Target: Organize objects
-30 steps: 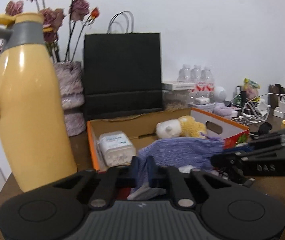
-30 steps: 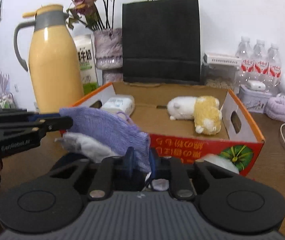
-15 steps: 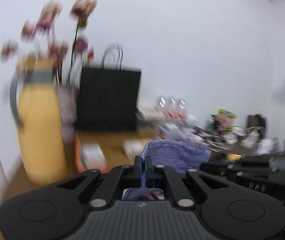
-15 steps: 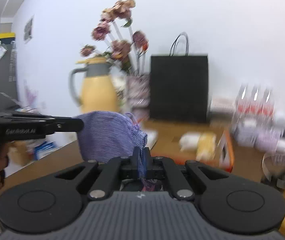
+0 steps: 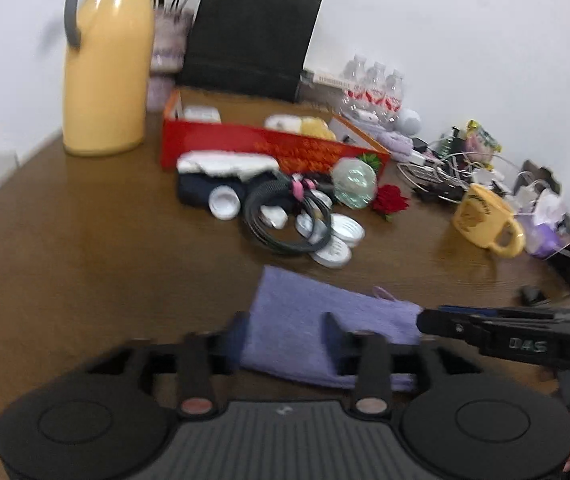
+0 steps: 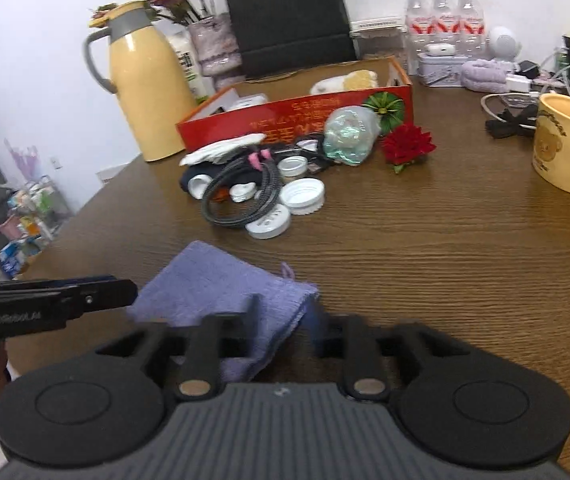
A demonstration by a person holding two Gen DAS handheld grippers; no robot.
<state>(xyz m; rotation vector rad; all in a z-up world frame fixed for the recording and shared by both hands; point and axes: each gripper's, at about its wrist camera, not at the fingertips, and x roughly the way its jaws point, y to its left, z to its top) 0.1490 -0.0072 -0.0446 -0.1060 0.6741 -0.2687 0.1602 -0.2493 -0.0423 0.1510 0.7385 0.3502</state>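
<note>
A purple cloth (image 5: 317, 320) lies flat on the brown table (image 5: 85, 264) near its front edge; it also shows in the right wrist view (image 6: 221, 292). My left gripper (image 5: 285, 330) is open, its fingers on either side of the cloth's left part. My right gripper (image 6: 285, 320) is open over the cloth's right corner. Each gripper shows from the side in the other's view. Behind lies a pile: a coiled black cable (image 6: 237, 196), white lids (image 6: 303, 196), a crumpled clear bag (image 6: 349, 136) and a red flower (image 6: 407, 146).
A red cardboard box (image 6: 297, 116) holds a plush toy (image 6: 345, 80) and a white container (image 5: 201, 114). A yellow thermos (image 6: 145, 80), a vase, a black paper bag (image 6: 289, 16) and water bottles stand behind. A yellow mug (image 6: 565, 144) sits at the right among cables.
Both grippers held the cloth up in the air, then brought it down onto the table in front of the pile and opened. The cloth now lies flat.
</note>
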